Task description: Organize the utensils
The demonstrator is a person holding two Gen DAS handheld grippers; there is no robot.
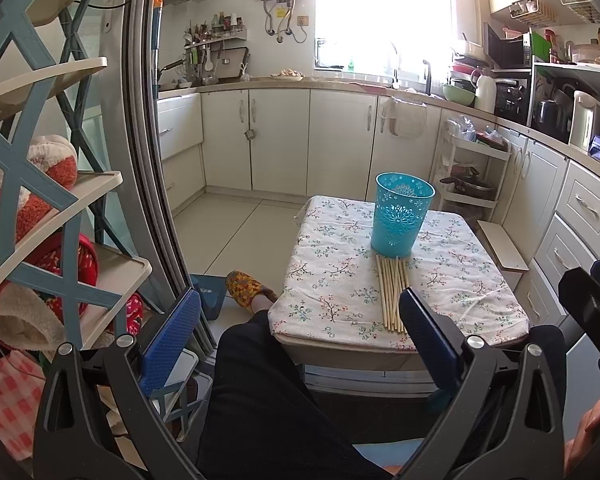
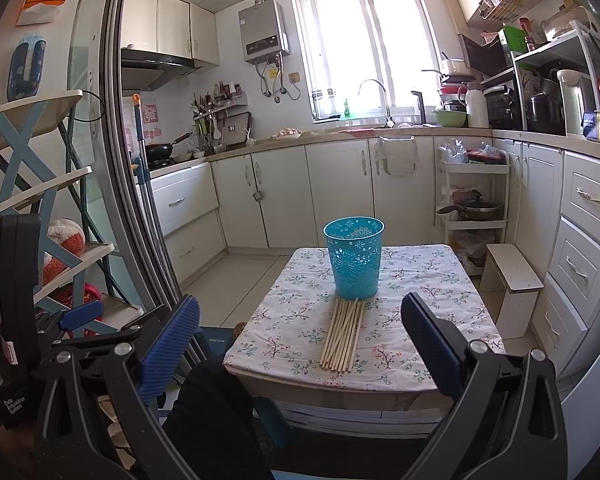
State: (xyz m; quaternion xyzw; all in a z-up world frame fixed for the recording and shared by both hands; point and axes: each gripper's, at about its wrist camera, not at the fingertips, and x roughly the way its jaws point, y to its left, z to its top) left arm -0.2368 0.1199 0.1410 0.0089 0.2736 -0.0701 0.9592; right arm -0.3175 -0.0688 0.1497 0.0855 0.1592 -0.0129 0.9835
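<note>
both grippers [image 1: 296,332] [image 2: 300,340] spread wide, empty, chopsticks [image 2: 343,336] seemingly touching blue cup [image 2: 355,257], floral table [image 2: 428,320]

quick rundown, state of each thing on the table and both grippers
left gripper: open, empty, short of the table
right gripper: open, empty
blue cup: upright, looks empty
chopsticks: bundle lying flat, touching cup's base
tablecloth: spread over table

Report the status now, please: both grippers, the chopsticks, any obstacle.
Left gripper open, right gripper open, both empty. Chopsticks bundled flat on tablecloth, tips against blue holder. Nothing in the way.
</note>
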